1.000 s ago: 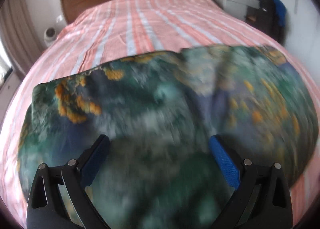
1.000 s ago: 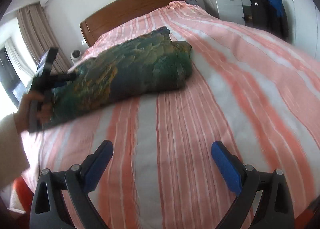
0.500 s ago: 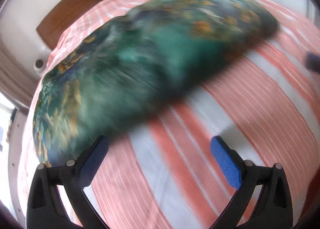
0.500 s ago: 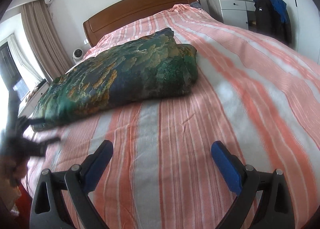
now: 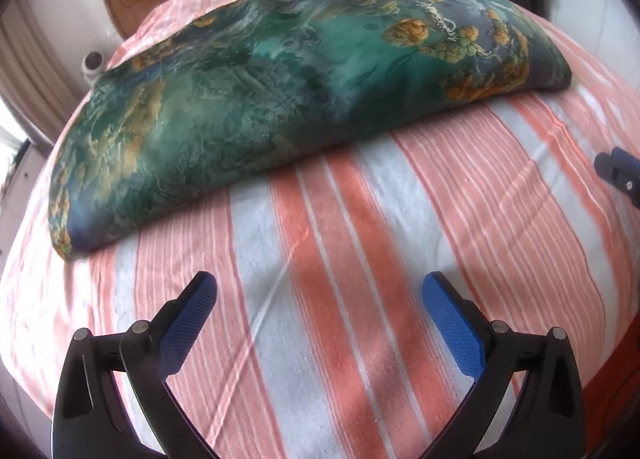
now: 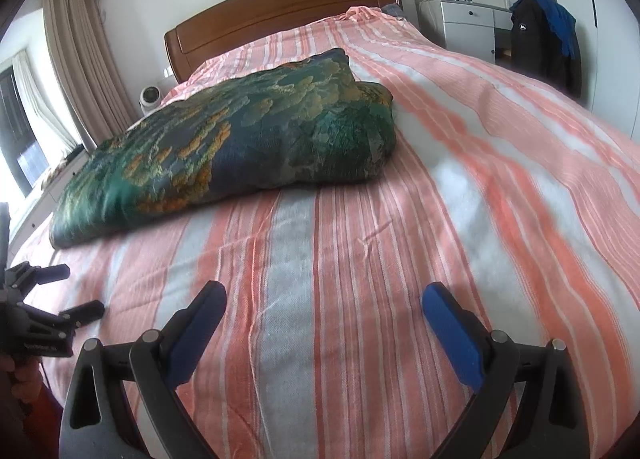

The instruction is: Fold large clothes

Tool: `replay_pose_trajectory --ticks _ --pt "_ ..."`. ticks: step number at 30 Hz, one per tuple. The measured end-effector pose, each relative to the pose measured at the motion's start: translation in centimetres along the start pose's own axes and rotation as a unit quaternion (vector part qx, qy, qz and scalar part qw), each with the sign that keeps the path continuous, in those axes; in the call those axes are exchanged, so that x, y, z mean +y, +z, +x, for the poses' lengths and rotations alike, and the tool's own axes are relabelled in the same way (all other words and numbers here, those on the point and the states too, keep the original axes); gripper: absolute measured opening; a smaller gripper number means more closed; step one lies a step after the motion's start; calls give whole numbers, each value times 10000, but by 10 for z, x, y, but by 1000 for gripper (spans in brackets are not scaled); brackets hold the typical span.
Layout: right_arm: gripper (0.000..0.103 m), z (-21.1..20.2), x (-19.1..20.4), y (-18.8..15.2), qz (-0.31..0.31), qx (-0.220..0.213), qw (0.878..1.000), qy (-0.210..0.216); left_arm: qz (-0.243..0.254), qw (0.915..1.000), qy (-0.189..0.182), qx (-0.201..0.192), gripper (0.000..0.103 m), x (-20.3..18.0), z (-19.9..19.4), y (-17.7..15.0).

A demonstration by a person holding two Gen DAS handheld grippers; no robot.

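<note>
A large green, blue and orange patterned cloth (image 5: 288,99) lies folded into a thick long bundle across the striped bed (image 5: 360,259). It also shows in the right wrist view (image 6: 240,143). My left gripper (image 5: 320,323) is open and empty, hovering over the bedspread in front of the bundle, apart from it. My right gripper (image 6: 324,327) is open and empty over the bedspread (image 6: 480,187), nearer the foot of the bed. The left gripper (image 6: 78,291) shows at the left edge of the right wrist view; one right finger (image 5: 618,169) shows at the right edge of the left wrist view.
A wooden headboard (image 6: 280,15) stands at the far end. Curtains (image 6: 80,71) and a window are on the left. A white drawer unit (image 6: 468,31) and a dark jacket (image 6: 544,43) stand to the right. A small white device (image 6: 151,98) sits beside the bed.
My left gripper has pulled back off the folded cloth toward the foot of the bed; the cloth now lies free. My right gripper has barely moved.
</note>
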State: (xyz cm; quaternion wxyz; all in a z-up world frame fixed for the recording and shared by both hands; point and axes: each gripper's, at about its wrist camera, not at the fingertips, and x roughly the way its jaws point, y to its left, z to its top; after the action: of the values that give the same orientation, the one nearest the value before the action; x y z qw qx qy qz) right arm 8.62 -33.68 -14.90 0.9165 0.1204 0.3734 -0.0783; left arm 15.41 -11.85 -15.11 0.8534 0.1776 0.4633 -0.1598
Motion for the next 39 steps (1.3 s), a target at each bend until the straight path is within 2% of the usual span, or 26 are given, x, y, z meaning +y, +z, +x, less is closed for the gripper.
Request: replay_pose_trajectory --ticks 5,12,14,17,19,22,26,27,28,29,30,32,34,37,39 --pt "100 3 3 -2 -72 37 9999 -82 34 9999 95 -41 103 1 2 3" --pt "100 3 5 -2 -115 41 9999 -114 -154 9999 16 -14 103 -2 -11 -21" --pt "100 0 3 -1 -6 1 10000 -22 -202 9998 21 -44 102 4 -16 -24" --pt "100 -11 -8 10 508 -258 9972 492 -150 9996 79 -238 102 17 -29 -28" --pt "100 -4 -23 29 1154 -333 9882 954 -160 9993 144 -295 102 27 -35 -28" --pt "100 27 -45 57 2204 -231 9649 1408 -273 9987 220 -359 102 42 -44 -26" --pt "100 78 -63 75 3129 -81 9409 1293 -358 9977 267 -500 102 56 -59 -22" --pt "100 83 -62 77 3178 -104 9399 1242 -343 9977 275 -524 102 58 -62 -22" --pt "97 86 -59 79 3163 -171 9406 1222 -311 9977 291 -531 102 60 -63 -20" --pt "88 88 -54 82 3091 -217 9417 1312 -276 9977 315 -534 102 60 -64 -19" --pt "85 88 -50 83 3015 -200 9448 1271 -232 9977 348 -528 102 62 -64 -16" --pt "64 83 -47 78 2911 -269 9499 1101 -159 9979 345 -518 102 62 -64 -10" --pt "50 72 -51 73 2901 -370 9492 1165 -129 9979 283 -564 102 63 -68 2" --pt "41 52 -41 78 2440 -553 9622 1075 -175 9965 -94 -809 102 65 -84 33" --pt "38 31 -23 86 1952 -773 9731 947 -172 9936 -623 -924 102 60 -95 67"
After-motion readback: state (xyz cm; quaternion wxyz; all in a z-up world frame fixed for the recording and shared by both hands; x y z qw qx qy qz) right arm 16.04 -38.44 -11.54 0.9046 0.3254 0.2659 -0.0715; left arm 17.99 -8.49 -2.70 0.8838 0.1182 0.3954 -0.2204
